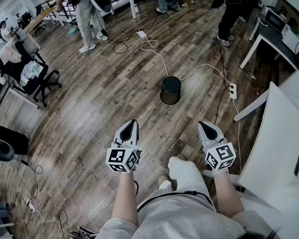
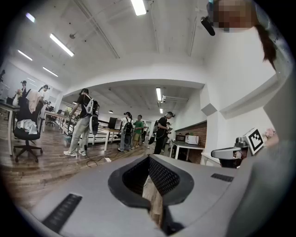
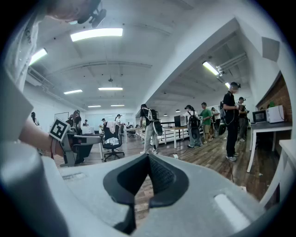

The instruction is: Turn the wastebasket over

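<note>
Head view: one round black wastebasket [image 1: 170, 90] stands on the wood-plank floor [image 1: 104, 109], ahead of the grey left gripper [image 1: 131, 123] and right gripper [image 1: 203, 124], well apart from both.
Left gripper view: the two ribbed black pads [image 2: 162, 176] meet at the tips with nothing between them.
Right gripper view: its jaws are likewise together and empty.

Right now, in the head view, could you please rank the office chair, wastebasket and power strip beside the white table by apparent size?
1. office chair
2. wastebasket
3. power strip, clearly smallest
None looks much nearer, so the order seems safe.
</note>
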Demonstrator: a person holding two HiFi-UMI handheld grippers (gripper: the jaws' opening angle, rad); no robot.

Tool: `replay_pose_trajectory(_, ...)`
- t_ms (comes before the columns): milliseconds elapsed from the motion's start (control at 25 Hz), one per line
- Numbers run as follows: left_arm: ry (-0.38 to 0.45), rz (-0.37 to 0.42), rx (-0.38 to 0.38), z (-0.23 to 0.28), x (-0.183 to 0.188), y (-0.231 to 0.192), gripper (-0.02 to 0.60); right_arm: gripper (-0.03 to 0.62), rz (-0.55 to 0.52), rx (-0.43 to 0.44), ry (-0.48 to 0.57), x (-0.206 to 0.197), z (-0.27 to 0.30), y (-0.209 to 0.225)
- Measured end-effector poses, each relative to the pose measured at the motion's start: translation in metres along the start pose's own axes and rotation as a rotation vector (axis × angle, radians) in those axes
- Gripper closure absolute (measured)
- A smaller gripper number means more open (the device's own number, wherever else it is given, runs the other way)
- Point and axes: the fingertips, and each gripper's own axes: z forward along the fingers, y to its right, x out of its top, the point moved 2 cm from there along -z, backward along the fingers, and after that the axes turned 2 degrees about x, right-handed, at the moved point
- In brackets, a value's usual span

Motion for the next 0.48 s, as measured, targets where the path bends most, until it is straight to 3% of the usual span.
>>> replay_pose_trajectory(480, 0.031, 0.004, -0.038, -0.0009, 0.0034, 0.0077, 0.583, 0.597, 0.018, 0.018, 0.047, 0.0108, 0.0024, -0.0044)
